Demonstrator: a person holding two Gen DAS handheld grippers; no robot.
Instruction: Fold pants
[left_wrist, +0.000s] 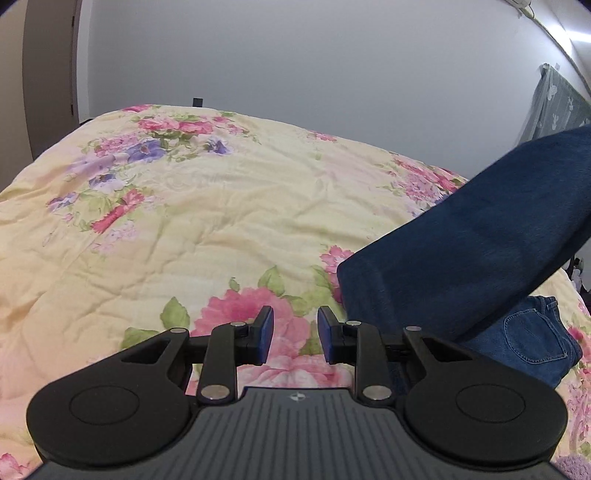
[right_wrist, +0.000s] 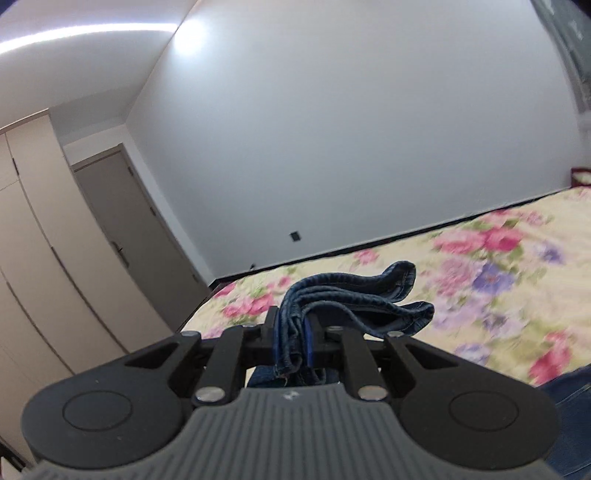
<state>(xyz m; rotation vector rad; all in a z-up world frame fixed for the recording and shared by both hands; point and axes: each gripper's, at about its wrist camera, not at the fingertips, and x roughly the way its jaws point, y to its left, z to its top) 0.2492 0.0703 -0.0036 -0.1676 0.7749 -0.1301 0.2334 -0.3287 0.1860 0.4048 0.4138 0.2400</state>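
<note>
A: What is the left gripper (left_wrist: 295, 334) doing?

B: Its jaws stand apart with nothing between them; it hangs over the flowered quilt (left_wrist: 207, 206) at the lower middle of the left view; a dark blue sleeve (left_wrist: 480, 240) crosses the right side of that frame.

A: And the jeans (left_wrist: 532, 338)?

B: Partly on the quilt at the lower right of the left view, a back pocket showing, just under the sleeve; the right gripper (right_wrist: 295, 339) is clamped on several bunched layers of their hem at the middle of the right view, and the hem ends curl up beyond the fingers; the quilt there is blurred; a door (right_wrist: 140, 236) stands at the left.
</note>
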